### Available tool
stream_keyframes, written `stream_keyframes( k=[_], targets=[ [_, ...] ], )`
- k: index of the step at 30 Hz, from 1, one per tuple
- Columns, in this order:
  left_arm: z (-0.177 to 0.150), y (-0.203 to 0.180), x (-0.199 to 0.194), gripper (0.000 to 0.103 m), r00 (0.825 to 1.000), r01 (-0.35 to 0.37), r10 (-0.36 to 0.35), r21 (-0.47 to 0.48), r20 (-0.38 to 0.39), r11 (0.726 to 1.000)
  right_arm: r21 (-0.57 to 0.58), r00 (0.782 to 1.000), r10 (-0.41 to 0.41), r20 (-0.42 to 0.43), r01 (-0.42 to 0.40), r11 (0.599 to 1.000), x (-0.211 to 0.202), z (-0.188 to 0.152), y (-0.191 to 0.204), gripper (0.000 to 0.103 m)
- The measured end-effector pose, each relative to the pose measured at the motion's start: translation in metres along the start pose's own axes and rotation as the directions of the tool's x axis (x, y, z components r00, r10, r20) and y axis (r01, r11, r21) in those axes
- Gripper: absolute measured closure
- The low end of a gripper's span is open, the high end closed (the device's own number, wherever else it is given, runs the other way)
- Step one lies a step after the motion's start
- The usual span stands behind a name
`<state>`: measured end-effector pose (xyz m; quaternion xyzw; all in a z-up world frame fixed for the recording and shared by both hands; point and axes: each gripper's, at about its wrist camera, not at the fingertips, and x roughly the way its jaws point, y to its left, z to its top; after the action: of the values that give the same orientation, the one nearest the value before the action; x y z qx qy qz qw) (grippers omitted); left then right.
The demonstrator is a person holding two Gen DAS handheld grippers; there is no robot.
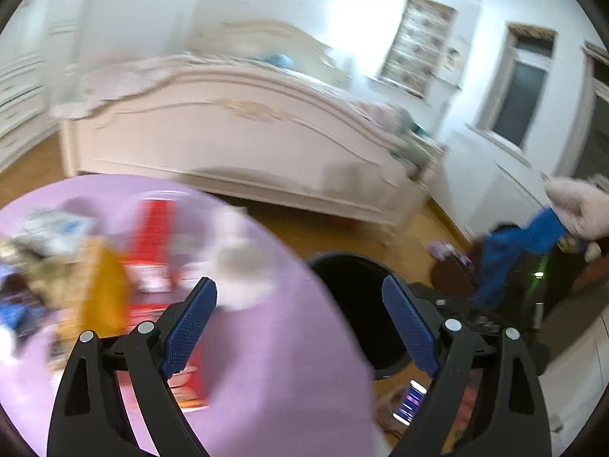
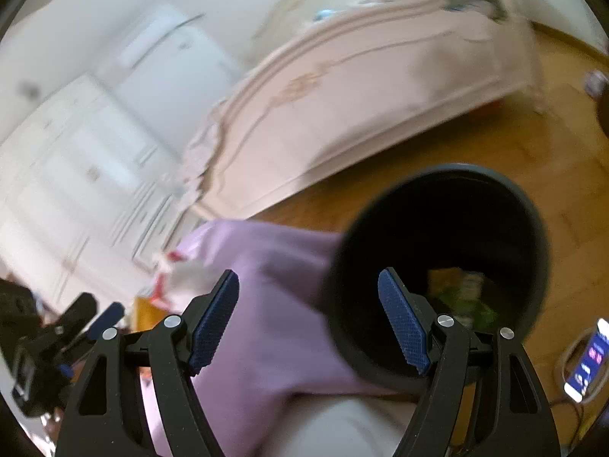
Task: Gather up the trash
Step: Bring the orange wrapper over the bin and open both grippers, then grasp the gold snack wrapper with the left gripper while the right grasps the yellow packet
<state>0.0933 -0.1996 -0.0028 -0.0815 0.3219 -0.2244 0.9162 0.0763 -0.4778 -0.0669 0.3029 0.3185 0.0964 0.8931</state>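
Note:
Trash lies blurred on a round table under a purple cloth (image 1: 289, 361): a red box (image 1: 152, 243), an orange packet (image 1: 102, 285), a crumpled white wad (image 1: 243, 270) and several smaller scraps at the left edge. My left gripper (image 1: 298, 282) hangs open above the table's right side, with nothing between its blue pads. A black bin (image 2: 533, 221) stands on the floor against the table. Yellow and green wrappers (image 2: 464, 297) lie in its bottom. My right gripper (image 2: 308, 274) is open and empty above the bin's left rim. The left gripper (image 2: 97, 310) shows at far left.
A cream bed (image 1: 236, 129) stands behind the table on the wooden floor (image 2: 514, 144). A lit phone (image 2: 586, 358) lies on the floor right of the bin. Blue cloth (image 1: 521, 243) and dark items are piled at the right. White wardrobes (image 2: 76, 152) line the left wall.

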Motion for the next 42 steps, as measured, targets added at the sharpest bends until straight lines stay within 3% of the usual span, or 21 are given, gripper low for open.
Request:
stream_keyframes(
  k=[5,7,11,16,19,21,23,26,28,31,35,37,42],
  targets=[
    [-0.007,0.079,-0.056,0.015,0.986,-0.147,0.154,-0.114,0.059,0.983,-0.109,0.996,0.056,-0.070,-0.064,0.992,0.020,-0.006,0.066,0.028],
    [-0.011,0.114,-0.079,0.015,0.969,-0.225,0.238,-0.153,0.073,0.962,-0.151,0.991,0.076,-0.107,-0.092,0.984,0.032,-0.011,0.093,0.028],
    [-0.020,0.181,-0.110,0.015,0.906,-0.404,0.421,-0.205,0.048,0.892,-0.237,0.979,0.086,-0.183,-0.129,0.963,0.062,-0.021,0.150,0.028],
    [-0.027,0.243,-0.114,0.016,0.867,-0.490,0.497,-0.229,-0.031,0.841,-0.285,0.958,0.068,-0.279,-0.150,0.947,0.106,-0.033,0.207,0.028],
    [-0.028,0.261,-0.105,0.021,0.867,-0.497,0.493,-0.214,-0.076,0.841,-0.277,0.941,0.038,-0.336,-0.137,0.951,0.136,-0.040,0.227,0.028],
    [-0.029,0.271,-0.097,0.029,0.869,-0.495,0.482,-0.209,-0.115,0.843,-0.297,0.932,-0.011,-0.363,-0.104,0.949,0.154,-0.045,0.237,0.028],
    [-0.033,0.279,-0.094,0.043,0.886,-0.464,0.441,-0.236,-0.146,0.854,-0.311,0.921,-0.053,-0.387,-0.076,0.947,0.171,-0.050,0.245,0.028],
    [-0.034,0.289,-0.083,0.057,0.884,-0.461,0.419,-0.243,-0.206,0.853,-0.360,0.912,-0.114,-0.394,-0.039,0.932,0.188,-0.055,0.257,0.028],
    [-0.041,0.292,-0.083,0.064,0.890,-0.449,0.403,-0.254,-0.215,0.857,-0.392,0.901,-0.159,-0.404,-0.013,0.920,0.199,-0.060,0.263,0.040],
    [-0.042,0.297,-0.089,0.082,0.898,-0.433,0.384,-0.275,-0.217,0.858,-0.411,0.895,-0.170,-0.412,-0.016,0.912,0.205,-0.066,0.262,0.049],
    [-0.043,0.306,-0.094,0.093,0.921,-0.384,0.336,-0.319,-0.196,0.867,-0.422,0.902,-0.146,-0.405,-0.042,0.906,0.201,-0.071,0.267,0.064],
    [-0.043,0.302,-0.102,0.094,0.933,-0.359,0.325,-0.319,-0.157,0.877,-0.419,0.911,-0.112,-0.397,-0.071,0.905,0.195,-0.073,0.270,0.081],
    [-0.042,0.283,-0.123,0.094,0.949,-0.312,0.308,-0.316,-0.065,0.896,-0.356,0.939,0.026,-0.343,-0.156,0.921,0.167,-0.067,0.269,0.089]
  ],
)
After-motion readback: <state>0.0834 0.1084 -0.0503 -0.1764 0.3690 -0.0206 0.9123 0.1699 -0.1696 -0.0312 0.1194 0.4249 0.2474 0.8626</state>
